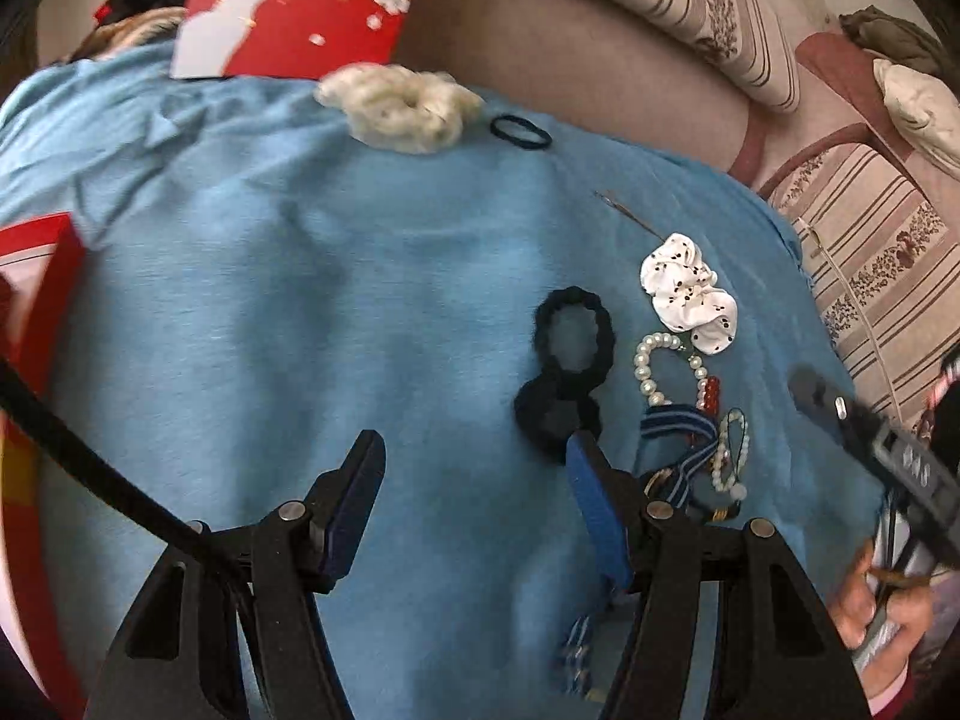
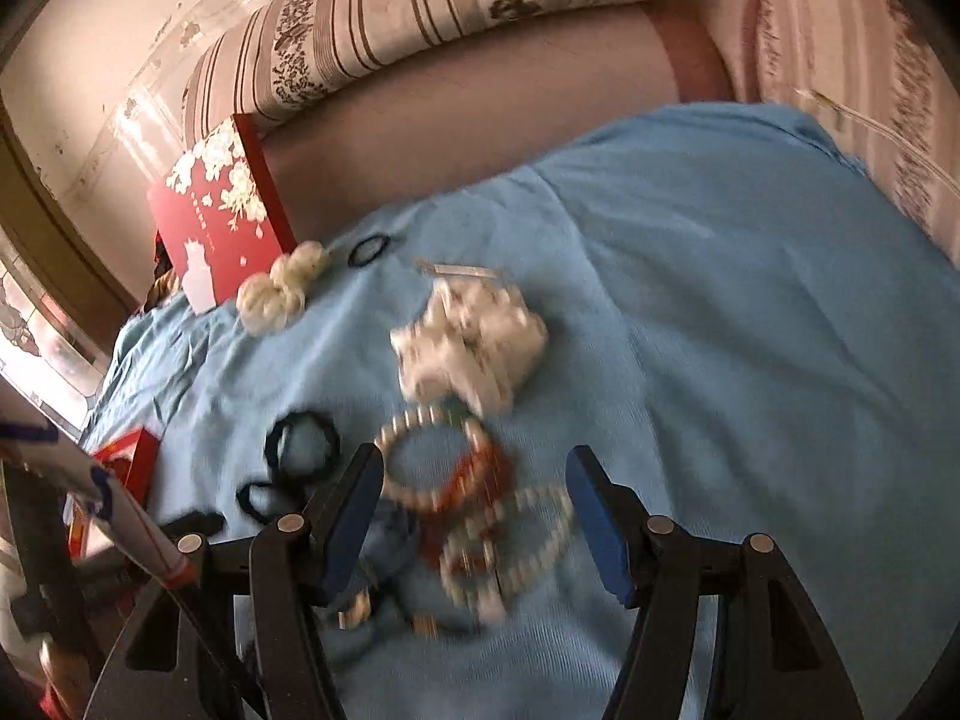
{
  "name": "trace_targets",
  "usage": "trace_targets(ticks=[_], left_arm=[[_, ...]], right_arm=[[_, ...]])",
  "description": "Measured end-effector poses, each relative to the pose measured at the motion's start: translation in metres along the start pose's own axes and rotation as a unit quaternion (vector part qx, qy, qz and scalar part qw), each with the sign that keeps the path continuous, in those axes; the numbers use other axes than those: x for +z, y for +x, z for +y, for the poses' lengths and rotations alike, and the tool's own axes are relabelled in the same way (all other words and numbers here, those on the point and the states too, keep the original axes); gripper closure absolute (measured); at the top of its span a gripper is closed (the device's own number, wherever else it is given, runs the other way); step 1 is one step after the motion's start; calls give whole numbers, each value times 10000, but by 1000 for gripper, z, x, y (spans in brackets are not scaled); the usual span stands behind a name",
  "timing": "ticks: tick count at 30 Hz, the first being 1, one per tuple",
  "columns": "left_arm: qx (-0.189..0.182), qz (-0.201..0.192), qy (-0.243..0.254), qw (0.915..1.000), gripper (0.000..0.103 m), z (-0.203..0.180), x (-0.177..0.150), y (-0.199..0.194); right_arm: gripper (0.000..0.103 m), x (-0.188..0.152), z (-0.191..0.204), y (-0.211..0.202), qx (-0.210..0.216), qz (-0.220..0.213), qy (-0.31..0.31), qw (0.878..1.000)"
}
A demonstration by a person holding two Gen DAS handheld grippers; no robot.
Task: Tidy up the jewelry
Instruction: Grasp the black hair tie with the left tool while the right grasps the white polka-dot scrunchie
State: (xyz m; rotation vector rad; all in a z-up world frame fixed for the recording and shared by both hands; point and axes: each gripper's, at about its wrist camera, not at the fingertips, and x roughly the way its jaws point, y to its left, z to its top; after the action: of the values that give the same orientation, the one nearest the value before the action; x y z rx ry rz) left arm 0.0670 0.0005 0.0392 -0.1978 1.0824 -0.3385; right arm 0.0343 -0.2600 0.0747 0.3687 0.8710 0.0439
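Lying on a blue cloth (image 1: pixel 270 300) is a little heap of jewelry and hair ties. One pearl bracelet (image 1: pixel 651 369) sits beside one white dotted scrunchie (image 1: pixel 690 294). One thick black hair tie (image 1: pixel 567 372), twisted like an eight, is just left of the pearls. Farther off are one fluffy cream scrunchie (image 1: pixel 399 105) and one thin black hair band (image 1: pixel 521 133). Two red boxes show, one flowered box (image 1: pixel 312 0) at the back. The left gripper (image 1: pixel 474 450) is wide with nothing in it. The right gripper (image 2: pixel 474 468) is wide too, empty, above the blurry beads.
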Motion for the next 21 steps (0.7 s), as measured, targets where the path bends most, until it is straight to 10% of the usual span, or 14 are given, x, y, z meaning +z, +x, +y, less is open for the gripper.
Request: trace_targets(ticks=[14,17,19,21], left_arm=[[-394,94,23,9992,43,-15,17,40],[-325,148,41,9994,84,-21,14,42],[-227,190,77,9995,95,-24,11,43],[-222,179,78,9996,97,-26,10,38]], right_arm=[[35,36,-22,74,199,287,435,9984],[56,36,-19,79,194,320,324,9988],[86,35,-17,82,270,394,284,9985],[91,33,-14,79,314,327,242,9987]])
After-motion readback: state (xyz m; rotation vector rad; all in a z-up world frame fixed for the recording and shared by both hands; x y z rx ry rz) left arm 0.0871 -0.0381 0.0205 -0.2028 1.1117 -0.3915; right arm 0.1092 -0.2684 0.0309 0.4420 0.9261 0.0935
